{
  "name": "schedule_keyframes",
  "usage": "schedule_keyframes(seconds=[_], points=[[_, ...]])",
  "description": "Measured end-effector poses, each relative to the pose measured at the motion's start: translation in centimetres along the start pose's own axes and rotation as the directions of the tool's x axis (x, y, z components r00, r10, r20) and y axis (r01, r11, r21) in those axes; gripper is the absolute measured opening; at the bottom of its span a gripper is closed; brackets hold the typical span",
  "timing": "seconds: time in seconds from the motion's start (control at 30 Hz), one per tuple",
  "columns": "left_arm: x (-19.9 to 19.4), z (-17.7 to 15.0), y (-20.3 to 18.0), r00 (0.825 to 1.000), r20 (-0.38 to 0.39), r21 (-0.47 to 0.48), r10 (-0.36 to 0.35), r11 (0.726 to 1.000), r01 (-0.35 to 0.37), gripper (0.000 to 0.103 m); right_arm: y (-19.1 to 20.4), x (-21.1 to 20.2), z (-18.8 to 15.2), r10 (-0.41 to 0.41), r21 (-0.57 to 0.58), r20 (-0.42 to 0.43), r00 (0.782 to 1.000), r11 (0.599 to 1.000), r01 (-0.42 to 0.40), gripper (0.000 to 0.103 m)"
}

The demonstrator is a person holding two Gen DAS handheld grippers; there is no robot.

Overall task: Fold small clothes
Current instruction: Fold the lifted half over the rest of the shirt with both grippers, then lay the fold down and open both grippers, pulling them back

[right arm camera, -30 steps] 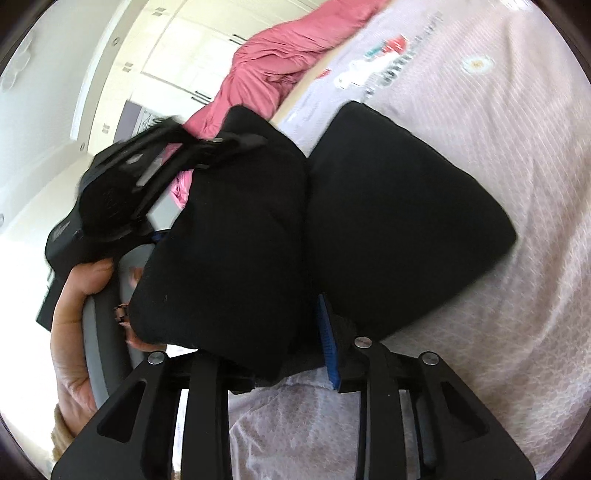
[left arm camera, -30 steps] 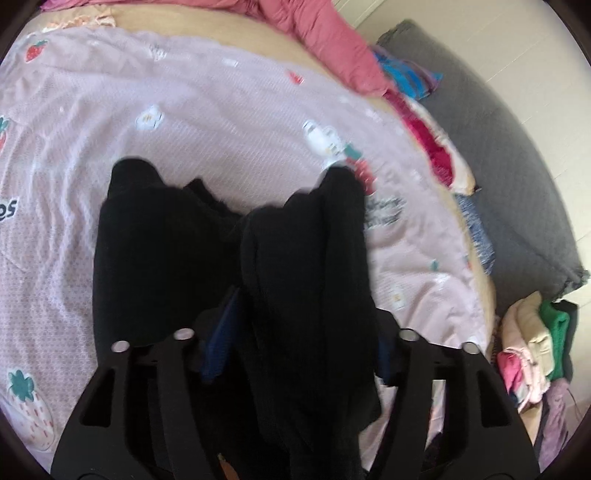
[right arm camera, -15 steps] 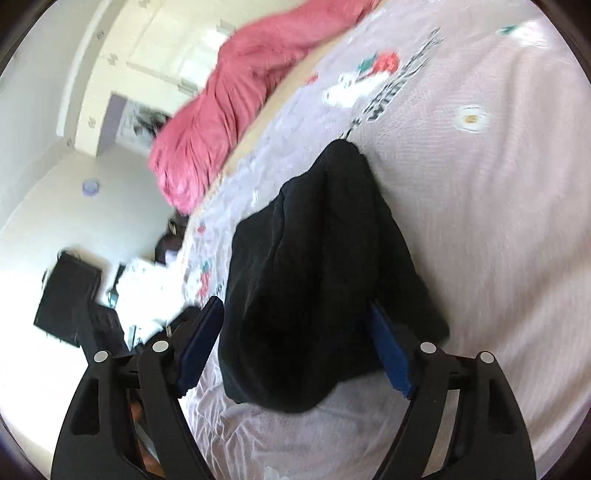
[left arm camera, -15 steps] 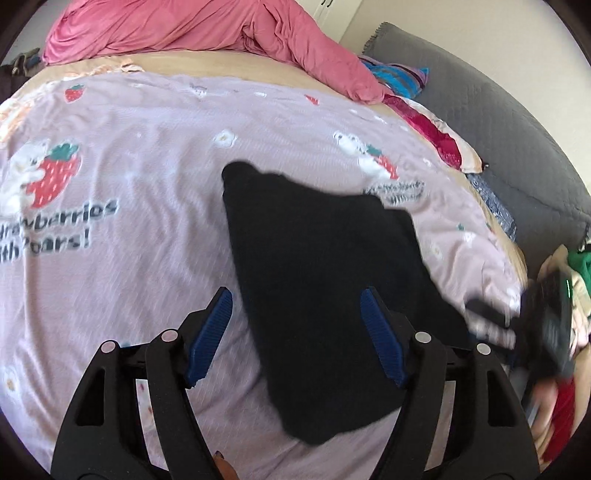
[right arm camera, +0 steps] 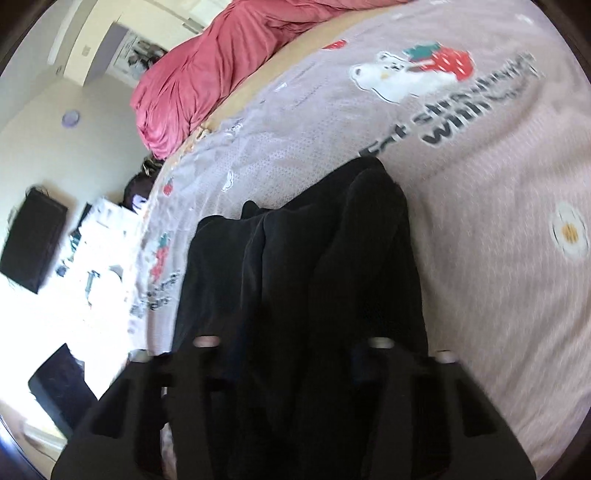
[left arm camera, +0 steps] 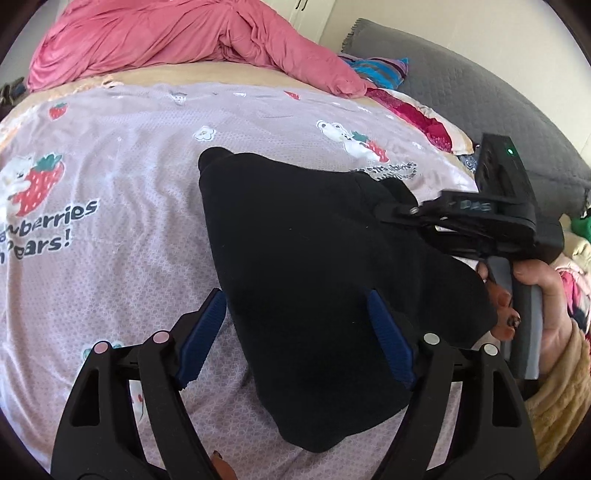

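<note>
A folded black garment (left arm camera: pixel 317 266) lies on the pink strawberry-print sheet (left arm camera: pixel 110 206). My left gripper (left arm camera: pixel 295 328) is open just above its near end, with blue pads (left arm camera: pixel 201 332) on either side and not touching it. My right gripper (left arm camera: pixel 402 210) comes in from the right, its tip on the garment's far right corner. In the right wrist view the black garment (right arm camera: pixel 303 280) fills the space between the right fingers (right arm camera: pixel 207 369); the view is blurred and the jaws are dark, so I cannot tell if they grip.
A pink duvet (left arm camera: pixel 177 33) is bunched at the head of the bed. A grey headboard cushion (left arm camera: pixel 480 92) and colourful clothes (left arm camera: pixel 384 70) lie at the right. More clothes (left arm camera: pixel 576 266) are piled beyond the right edge.
My left gripper let go of the garment, opened and pulled back. The garment went from held up to lying folded on the sheet. My right gripper moved onto its right corner.
</note>
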State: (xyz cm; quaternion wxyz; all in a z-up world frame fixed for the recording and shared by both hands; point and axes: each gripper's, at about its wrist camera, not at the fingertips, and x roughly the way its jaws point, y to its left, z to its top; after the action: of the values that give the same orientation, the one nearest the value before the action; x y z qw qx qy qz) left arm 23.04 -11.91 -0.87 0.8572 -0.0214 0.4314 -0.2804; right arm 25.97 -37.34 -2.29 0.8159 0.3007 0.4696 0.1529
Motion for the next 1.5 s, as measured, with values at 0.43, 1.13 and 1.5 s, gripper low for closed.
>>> schedule_keyframes(seconds=[0.43,1.13,1.5], points=[[1.0,-0.4,-1.4,0.999,-0.014,0.027,-0.034,0.999,0.034,0.078,1.0,0.7,2.7,-0.1,-0.255,0.073,0.992,0.96,0.115,0.012],[0.5,-1.9,-2.3,0.999,-0.027,0.027,-0.029,0.999,0.029,0.082,-3.4,-4.1,-3.6,0.138,0.057,-0.027,0.99,0.989,-0.136,0.07],[0.3,-2.0,-2.6,0.999,-0.027,0.031,-0.021,0.999,0.022,0.082,-2.5,-4.9,-4.9,0.156,0.001,-0.012,0.988,0.988,-0.156,0.028]])
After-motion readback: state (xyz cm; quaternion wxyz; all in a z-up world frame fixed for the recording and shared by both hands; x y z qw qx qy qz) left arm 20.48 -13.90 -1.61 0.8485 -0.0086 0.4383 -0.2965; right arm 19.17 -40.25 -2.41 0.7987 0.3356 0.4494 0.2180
